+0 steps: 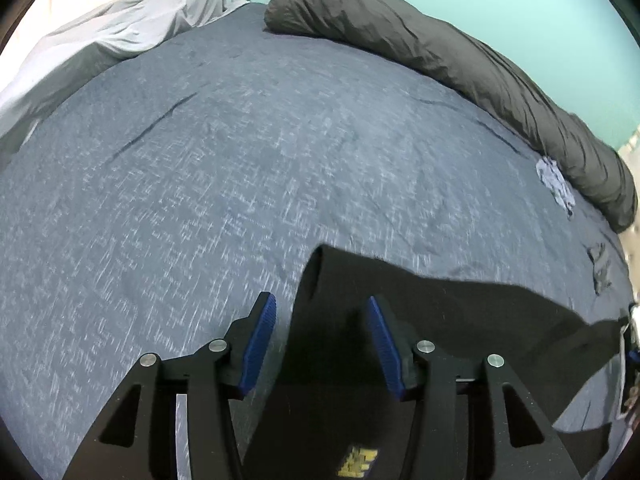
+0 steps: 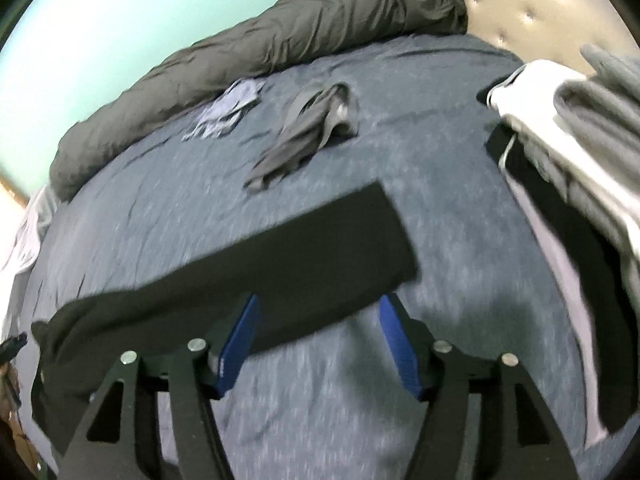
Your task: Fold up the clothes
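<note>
A black garment [image 1: 420, 320] lies flat on the blue bed cover [image 1: 220, 180]; a yellow print shows near its lower edge. My left gripper [image 1: 322, 306] is open and hovers over the garment's left edge, holding nothing. In the right wrist view one black sleeve [image 2: 280, 248] stretches out across the cover. My right gripper [image 2: 318, 306] is open just above the sleeve's near edge and is empty.
A rolled dark grey duvet [image 2: 260, 48] lies along the far side by the teal wall. A crumpled grey garment [image 2: 308, 132] and a pale patterned cloth [image 2: 228, 108] lie beyond the sleeve. A pile of clothes [image 2: 568, 132] sits at the right. A light grey sheet [image 1: 120, 36] is bunched at far left.
</note>
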### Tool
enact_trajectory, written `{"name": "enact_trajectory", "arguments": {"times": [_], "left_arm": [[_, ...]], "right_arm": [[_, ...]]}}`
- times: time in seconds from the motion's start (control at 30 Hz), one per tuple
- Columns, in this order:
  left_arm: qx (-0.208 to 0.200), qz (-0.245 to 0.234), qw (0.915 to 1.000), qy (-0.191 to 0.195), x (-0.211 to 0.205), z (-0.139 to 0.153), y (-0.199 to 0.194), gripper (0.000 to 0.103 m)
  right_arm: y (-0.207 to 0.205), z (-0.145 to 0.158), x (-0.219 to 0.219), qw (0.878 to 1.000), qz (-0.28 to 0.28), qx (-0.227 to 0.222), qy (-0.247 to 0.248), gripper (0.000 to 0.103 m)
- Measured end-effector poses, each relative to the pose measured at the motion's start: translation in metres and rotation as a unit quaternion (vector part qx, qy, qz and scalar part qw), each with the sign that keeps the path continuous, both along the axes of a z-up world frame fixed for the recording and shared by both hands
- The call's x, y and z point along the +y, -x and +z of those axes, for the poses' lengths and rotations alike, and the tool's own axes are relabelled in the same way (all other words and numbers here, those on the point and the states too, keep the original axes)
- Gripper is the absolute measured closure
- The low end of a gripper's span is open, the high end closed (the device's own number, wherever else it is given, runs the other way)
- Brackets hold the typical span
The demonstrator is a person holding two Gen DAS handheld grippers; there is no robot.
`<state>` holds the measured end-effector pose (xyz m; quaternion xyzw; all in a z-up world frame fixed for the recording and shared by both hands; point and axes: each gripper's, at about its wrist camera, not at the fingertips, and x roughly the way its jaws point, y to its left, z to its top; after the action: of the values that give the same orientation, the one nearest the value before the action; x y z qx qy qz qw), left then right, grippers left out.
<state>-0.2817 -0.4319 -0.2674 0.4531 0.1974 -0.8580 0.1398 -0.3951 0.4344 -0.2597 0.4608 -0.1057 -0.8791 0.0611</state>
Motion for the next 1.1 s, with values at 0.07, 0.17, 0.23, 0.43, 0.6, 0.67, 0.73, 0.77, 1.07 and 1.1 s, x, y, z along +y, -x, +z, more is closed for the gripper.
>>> {"name": "enact_trajectory", "arguments": {"times": [0.07,0.17,0.23,0.43,0.6,0.67,0.73,0.77,1.07,1.1], "left_arm": [[-0.001,0.007,1.0000,-0.007,-0.005,-0.003,0.005,0.051],[-0.003,0.011,0.9999,-0.002,-0.009,-0.006,0.012,0.050],[0.002,0.023,0.9997,0.010,-0.012,-0.006,0.012,0.050],[-0.008,0.024,0.9997,-0.001,-0.020,-0.017,0.018,0.050],[-0.012,0.022,0.9996,-0.008,-0.020,-0.023,0.024,0.050],[-0.012,0.017,0.9997,-0.010,-0.017,-0.026,0.027,0.050],[-0.012,0.010,0.9998,-0.009,-0.012,-0.028,0.029,0.050],[-0.011,0.008,0.9999,-0.009,-0.010,-0.028,0.029,0.050],[-0.009,-0.008,0.9999,0.010,0.002,-0.025,0.038,0.095],[-0.011,-0.005,0.9998,0.017,0.003,-0.024,0.038,0.097]], "right_arm": [[0.016,-0.002,0.004,1.000,-0.006,-0.002,-0.006,0.037],[0.043,-0.008,0.010,1.000,-0.017,-0.006,-0.019,0.037],[0.056,-0.012,0.013,1.000,-0.018,-0.007,-0.025,0.037],[0.086,-0.031,0.023,0.999,-0.022,-0.023,-0.042,0.037],[0.095,-0.045,0.024,0.999,-0.010,-0.032,-0.037,0.037],[0.096,-0.050,0.019,0.998,0.002,-0.037,-0.042,0.037],[0.096,-0.055,0.014,0.998,0.015,-0.040,-0.046,0.042],[0.096,-0.057,0.012,0.998,0.020,-0.039,-0.048,0.051],[0.090,-0.054,0.001,0.997,0.046,-0.011,-0.055,0.096],[0.091,-0.053,0.001,0.997,0.047,-0.007,-0.057,0.096]]}}
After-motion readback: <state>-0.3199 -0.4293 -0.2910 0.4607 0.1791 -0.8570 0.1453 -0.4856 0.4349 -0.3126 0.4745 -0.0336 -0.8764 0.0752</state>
